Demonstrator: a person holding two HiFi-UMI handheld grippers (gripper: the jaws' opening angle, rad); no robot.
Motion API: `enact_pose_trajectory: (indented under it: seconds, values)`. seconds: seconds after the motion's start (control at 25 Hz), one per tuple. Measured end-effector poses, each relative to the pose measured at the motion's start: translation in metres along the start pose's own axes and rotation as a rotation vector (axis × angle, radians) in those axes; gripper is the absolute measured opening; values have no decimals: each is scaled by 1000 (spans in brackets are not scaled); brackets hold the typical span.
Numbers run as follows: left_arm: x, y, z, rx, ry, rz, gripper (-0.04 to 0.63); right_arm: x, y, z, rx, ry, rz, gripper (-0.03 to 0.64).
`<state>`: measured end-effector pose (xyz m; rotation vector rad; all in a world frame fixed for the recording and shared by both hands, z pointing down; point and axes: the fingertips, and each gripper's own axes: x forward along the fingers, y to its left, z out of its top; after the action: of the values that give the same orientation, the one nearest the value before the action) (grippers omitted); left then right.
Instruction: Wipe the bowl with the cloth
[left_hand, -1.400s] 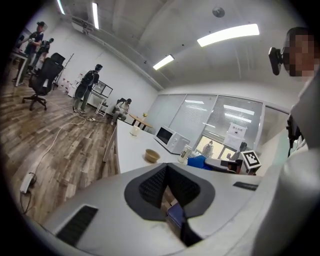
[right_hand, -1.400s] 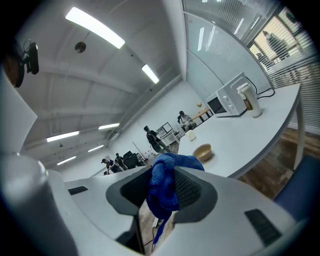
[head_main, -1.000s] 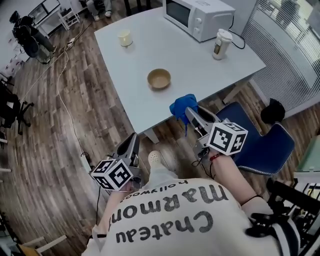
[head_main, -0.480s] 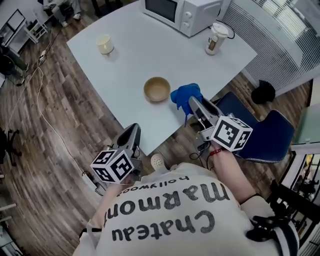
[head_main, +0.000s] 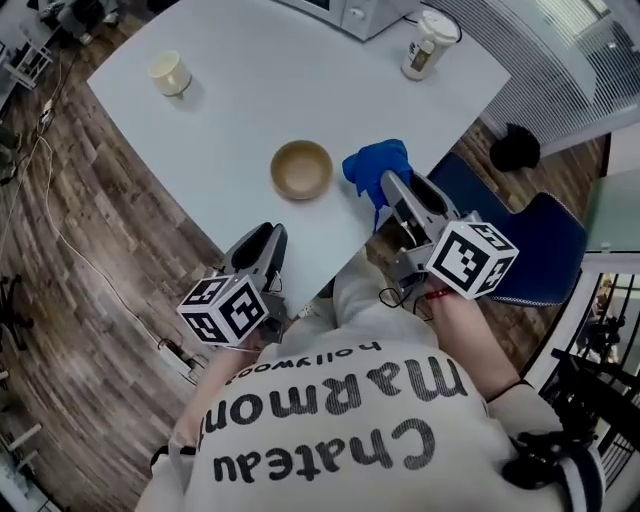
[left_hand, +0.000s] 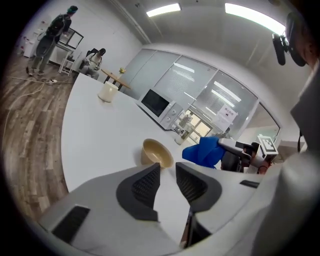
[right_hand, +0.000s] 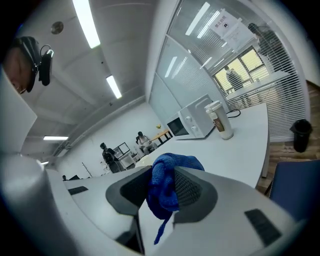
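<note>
Right tongs (head_main: 391, 190) brought bunched blue cloth (head_main: 375, 162) near the tan, apparently empty bowl (head_main: 302, 169).

A white table (head_main: 230, 110) stands on a wood-plank floor (head_main: 70, 250). A tan bowl (head_main: 301, 168) sits upright on it, near the edge closest to the person. From the bowl, a cream cup (head_main: 170, 72) stands well apart at 10 o'clock, a lidded drink cup (head_main: 424, 45) at 1 o'clock, and a white microwave (head_main: 362, 12) at 12 o'clock, at the far edge.

White table (head_main: 250, 100) with a cream cup (head_main: 170, 72), a microwave (left_hand: 156, 103) and a lidded drink cup (head_main: 423, 45); blue chair (head_main: 545, 250) beside it.
</note>
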<state>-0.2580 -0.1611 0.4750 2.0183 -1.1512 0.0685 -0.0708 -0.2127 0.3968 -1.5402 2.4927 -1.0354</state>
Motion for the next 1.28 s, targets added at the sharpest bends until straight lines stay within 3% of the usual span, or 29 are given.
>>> enact_pose_trajectory:
  seconds: [0.08, 0.24, 0.44, 0.56, 0.8, 0.96, 1.08, 1.28]
  values:
    - [14, 8, 10, -34, 10, 16, 137, 20, -7, 5, 6, 24, 13, 121]
    - [42, 28, 25, -169, -3, 73, 140, 59, -10, 21, -21, 54, 104, 121]
    - [62, 56, 20, -240, 2, 203, 140, 97, -6, 39, -143, 81, 265, 121]
    - [76, 65, 15, -286, 21, 262, 140, 129, -11, 48, -146, 136, 344, 121]
    - [89, 66, 12, -333, -5, 356, 139, 176, -14, 55, -134, 219, 475, 121]
    - [90, 72, 9, -353, -22, 426, 104, 193, -15, 46, -106, 271, 540, 121]
    - [86, 75, 7, -347, -26, 485, 24, 198, -15, 40, -84, 304, 572, 121]
    - [83, 75, 12, -335, -31, 516, 14, 201, -10, 39, -38, 326, 610, 121]
